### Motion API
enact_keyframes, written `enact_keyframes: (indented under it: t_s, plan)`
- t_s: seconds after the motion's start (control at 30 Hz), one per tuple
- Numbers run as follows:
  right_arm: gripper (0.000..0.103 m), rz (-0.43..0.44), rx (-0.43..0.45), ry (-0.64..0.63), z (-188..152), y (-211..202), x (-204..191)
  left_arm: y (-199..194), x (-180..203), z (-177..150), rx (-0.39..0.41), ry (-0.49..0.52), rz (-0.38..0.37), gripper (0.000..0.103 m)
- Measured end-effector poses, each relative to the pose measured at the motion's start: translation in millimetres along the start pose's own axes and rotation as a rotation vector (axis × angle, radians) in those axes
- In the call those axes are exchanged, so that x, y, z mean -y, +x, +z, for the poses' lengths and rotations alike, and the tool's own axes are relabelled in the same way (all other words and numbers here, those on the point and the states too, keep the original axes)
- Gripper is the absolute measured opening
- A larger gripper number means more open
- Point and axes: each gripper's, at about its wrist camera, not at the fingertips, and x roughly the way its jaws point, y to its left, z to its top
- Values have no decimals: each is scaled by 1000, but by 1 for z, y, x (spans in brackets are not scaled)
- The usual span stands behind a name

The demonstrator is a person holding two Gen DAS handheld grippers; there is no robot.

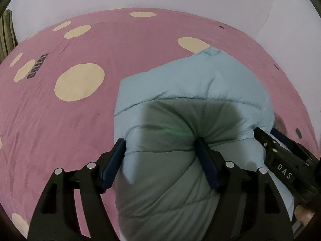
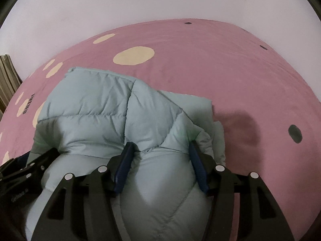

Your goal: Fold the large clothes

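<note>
A pink bedsheet (image 1: pixel 140 46) covered the whole surface, printed with cream ovals (image 1: pixel 79 82) clustered toward ten o'clock and small dark dots (image 2: pixel 295 133) scattered toward three o'clock. Dark block lettering (image 1: pixel 37 66) sat among the ovals at nine o'clock. A plain pale wall (image 2: pixel 140 0) rose at twelve o'clock, and striped green fabric (image 1: pixel 6 34) edged in at ten o'clock.
</note>
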Motion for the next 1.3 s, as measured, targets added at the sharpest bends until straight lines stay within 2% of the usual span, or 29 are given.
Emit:
enact_keyframes:
  t_s: [0.33,0.47,0.6,0.7,0.77,0.87,1.0,1.1,1.2,1.3]
  plan:
    - [58,-23,22,-12,-6,4,-5,10,1,-3,23,6,4,77]
    - [58,-8,36,-10,-2,-4,-2,-6,-3,-2,47,-5,-34,76]
    - [58,16,94,37,-4,-55,1,-47,-12,-11,103,-33,-42,76]
    - [58,36,140,17,-17,-89,-4,-77,-16,-27,141,-45,-70,76]
    - [58,62,139,-3,-31,-101,-8,-86,-15,-39,151,-37,-69,76]
    - [58,54,114,-49,-54,-99,-13,-78,-14,-54,121,-24,-65,76]
    - [59,55,52,-54,-68,-74,-10,-54,-17,-68,72,-43,-69,77]
    - [61,41,48,-73,-74,-62,-10,-43,-15,-73,65,-20,-63,78]
    - [61,46,34,-67,-73,-62,-10,-47,-18,-71,57,-26,-75,77]
    - [61,56,35,-49,-61,-81,-8,-66,-18,-62,48,-15,-70,71]
